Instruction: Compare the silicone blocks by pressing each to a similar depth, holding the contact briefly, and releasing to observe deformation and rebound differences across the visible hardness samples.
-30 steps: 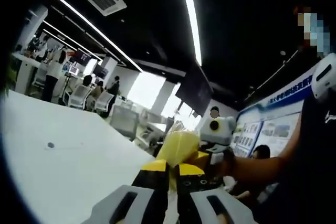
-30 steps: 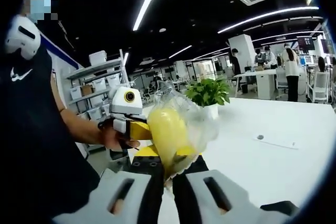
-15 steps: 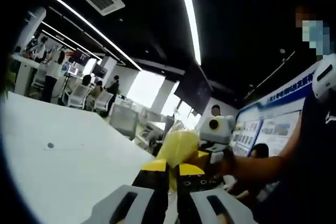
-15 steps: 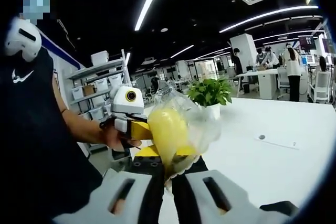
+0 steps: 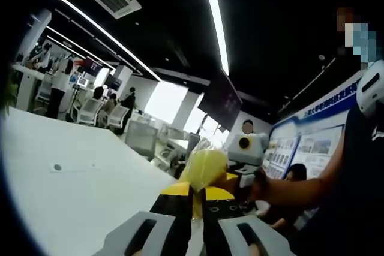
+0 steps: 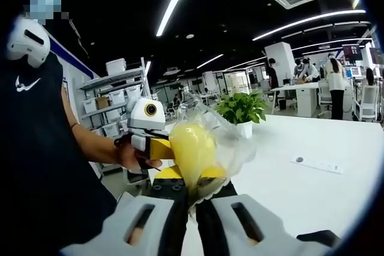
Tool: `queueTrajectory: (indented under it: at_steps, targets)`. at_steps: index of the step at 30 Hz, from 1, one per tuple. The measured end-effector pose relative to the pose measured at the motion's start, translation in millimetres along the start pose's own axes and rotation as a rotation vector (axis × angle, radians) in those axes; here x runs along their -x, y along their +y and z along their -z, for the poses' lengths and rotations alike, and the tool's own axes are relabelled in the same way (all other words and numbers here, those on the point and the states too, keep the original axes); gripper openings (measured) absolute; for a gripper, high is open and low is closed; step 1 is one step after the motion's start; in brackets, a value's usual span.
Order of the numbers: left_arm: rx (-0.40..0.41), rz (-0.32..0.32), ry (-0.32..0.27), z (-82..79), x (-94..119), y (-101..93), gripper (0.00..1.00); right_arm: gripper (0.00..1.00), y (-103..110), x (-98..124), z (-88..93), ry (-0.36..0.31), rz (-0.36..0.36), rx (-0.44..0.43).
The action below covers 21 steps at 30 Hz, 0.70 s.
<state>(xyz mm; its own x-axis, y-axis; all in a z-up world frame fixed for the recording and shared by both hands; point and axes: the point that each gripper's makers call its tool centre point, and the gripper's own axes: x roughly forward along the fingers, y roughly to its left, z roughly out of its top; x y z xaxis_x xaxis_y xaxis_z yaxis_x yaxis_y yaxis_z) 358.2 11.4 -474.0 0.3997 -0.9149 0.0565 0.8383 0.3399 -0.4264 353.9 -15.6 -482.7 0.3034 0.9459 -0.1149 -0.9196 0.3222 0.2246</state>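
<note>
A yellow, rounded silicone piece sits inside a crumpled clear plastic bag held up in the air above the table's near edge. My right gripper is shut on the bag's lower part. My left gripper comes in from the left of the right gripper view with its yellow jaws against the bag. In the left gripper view the left gripper is shut on the bag's edge just below the yellow piece. The right gripper holds it from the far side.
A white table stretches out to the right of the right gripper view, with a potted plant on it. The person's arm and dark shirt fill the left. Shelves, desks and several people stand behind.
Both views have drifted slightly with the hands. The bag with the yellow piece stays gripped between the two grippers in the same pose.
</note>
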Motion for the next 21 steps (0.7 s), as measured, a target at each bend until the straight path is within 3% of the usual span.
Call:
queueTrajectory:
  at_steps: [17,19,21]
  targets:
    - [-0.016,-0.017,0.003,-3.0,-1.2,-0.1,0.0,0.0,-2.0,0.2,-3.0,-0.016,0.011,-0.008]
    - [0.036,-0.02,-0.013,-7.7,0.0,3.1,0.0,0.04,-5.0,-2.2,-5.7,-0.053,0.027,0.011]
    - [0.032,-0.021,-0.007,-8.0,0.3,5.0,0.0,0.08,-6.9,-4.4,-4.8,-0.053,0.035,0.013]
